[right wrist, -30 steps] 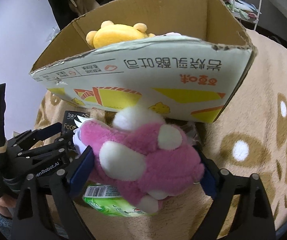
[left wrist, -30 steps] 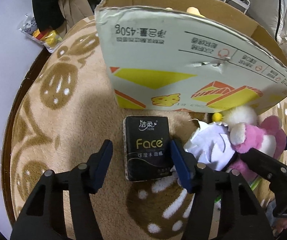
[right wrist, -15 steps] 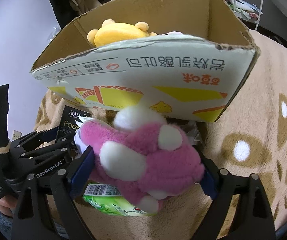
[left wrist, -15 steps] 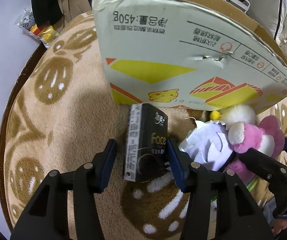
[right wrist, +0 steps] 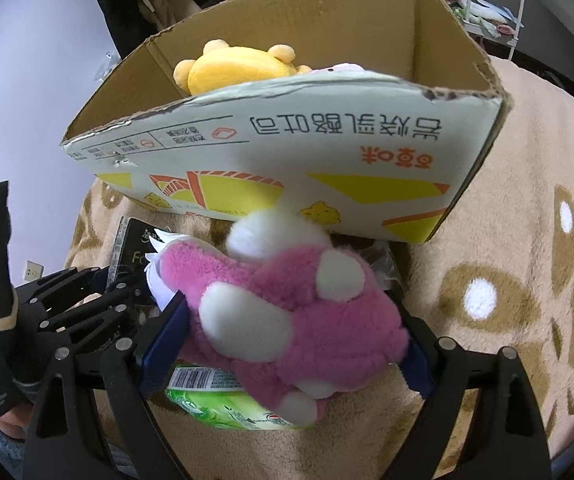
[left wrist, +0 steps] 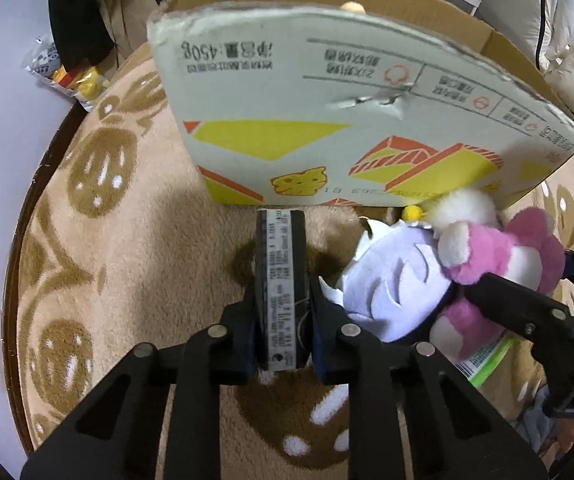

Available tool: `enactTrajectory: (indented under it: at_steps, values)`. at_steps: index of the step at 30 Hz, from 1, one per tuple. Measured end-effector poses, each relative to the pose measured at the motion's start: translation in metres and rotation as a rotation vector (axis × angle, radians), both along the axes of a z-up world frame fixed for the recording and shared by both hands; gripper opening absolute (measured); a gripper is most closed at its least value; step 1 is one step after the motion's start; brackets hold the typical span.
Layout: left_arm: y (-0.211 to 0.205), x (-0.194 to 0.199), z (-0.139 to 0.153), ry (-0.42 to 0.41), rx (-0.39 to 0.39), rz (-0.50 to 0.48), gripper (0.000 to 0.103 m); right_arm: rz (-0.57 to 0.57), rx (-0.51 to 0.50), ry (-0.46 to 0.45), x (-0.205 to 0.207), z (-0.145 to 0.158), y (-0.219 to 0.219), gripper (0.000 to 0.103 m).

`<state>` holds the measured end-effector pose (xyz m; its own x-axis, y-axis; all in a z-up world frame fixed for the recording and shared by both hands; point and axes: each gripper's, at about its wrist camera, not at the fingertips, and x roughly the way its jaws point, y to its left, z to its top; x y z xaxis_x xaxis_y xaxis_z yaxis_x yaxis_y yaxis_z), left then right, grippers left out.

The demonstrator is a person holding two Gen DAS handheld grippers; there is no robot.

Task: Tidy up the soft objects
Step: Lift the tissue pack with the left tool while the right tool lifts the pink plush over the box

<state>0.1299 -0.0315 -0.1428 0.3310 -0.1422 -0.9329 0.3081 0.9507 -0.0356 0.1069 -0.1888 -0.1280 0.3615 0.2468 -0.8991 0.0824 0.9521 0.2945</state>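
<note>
My left gripper [left wrist: 283, 320] is shut on a black tissue pack [left wrist: 282, 280], held on edge in front of the cardboard box [left wrist: 327, 128]. My right gripper [right wrist: 283, 344] is shut on a pink and white plush toy [right wrist: 287, 320], just before the box's front wall [right wrist: 287, 168]. The same plush shows at the right in the left wrist view [left wrist: 499, 264], beside a white and lilac plush [left wrist: 395, 280]. A yellow plush bear [right wrist: 239, 66] lies inside the box. The tissue pack [right wrist: 127, 248] and left gripper [right wrist: 87, 292] show at the left in the right wrist view.
A green packet [right wrist: 223, 400] lies on the beige patterned rug [right wrist: 507, 280] under the pink plush. A snack bag [left wrist: 67, 76] lies on the floor left of the rug. Shelving and white racks stand behind the box.
My left gripper closed on the tissue pack, which turned from flat to standing on edge and lifted slightly. The right gripper still holds the pink plush, moved little.
</note>
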Motion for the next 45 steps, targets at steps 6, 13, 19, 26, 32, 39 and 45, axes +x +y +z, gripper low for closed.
enactTrajectory:
  at_steps: [6, 13, 19, 26, 32, 39, 45]
  values:
    - [0.006, -0.016, 0.012, -0.026, 0.007, 0.015, 0.02, -0.017, 0.011, -0.003, -0.005, -0.001, -0.003, 0.093]
    - [0.011, -0.032, 0.034, -0.068, -0.008, 0.024, 0.02, -0.021, -0.016, -0.029, -0.012, 0.007, -0.004, 0.091]
    - [0.013, -0.046, 0.046, -0.101, 0.01, 0.019, 0.02, -0.034, -0.084, -0.119, -0.024, 0.028, 0.001, 0.087]
    - [0.018, -0.054, 0.063, -0.156, -0.008, 0.001, 0.02, -0.067, -0.088, -0.195, -0.038, 0.052, -0.006, 0.087]
    - [0.02, -0.071, 0.091, -0.288, -0.012, 0.005, 0.02, -0.074, -0.08, -0.268, -0.053, 0.076, -0.01, 0.087]
    - [0.022, -0.087, 0.127, -0.502, -0.043, 0.008, 0.02, -0.089, -0.115, -0.45, -0.07, 0.121, -0.015, 0.087]
    - [0.025, -0.087, 0.154, -0.639, -0.062, 0.021, 0.02, -0.15, -0.14, -0.595, -0.072, 0.147, -0.022, 0.087]
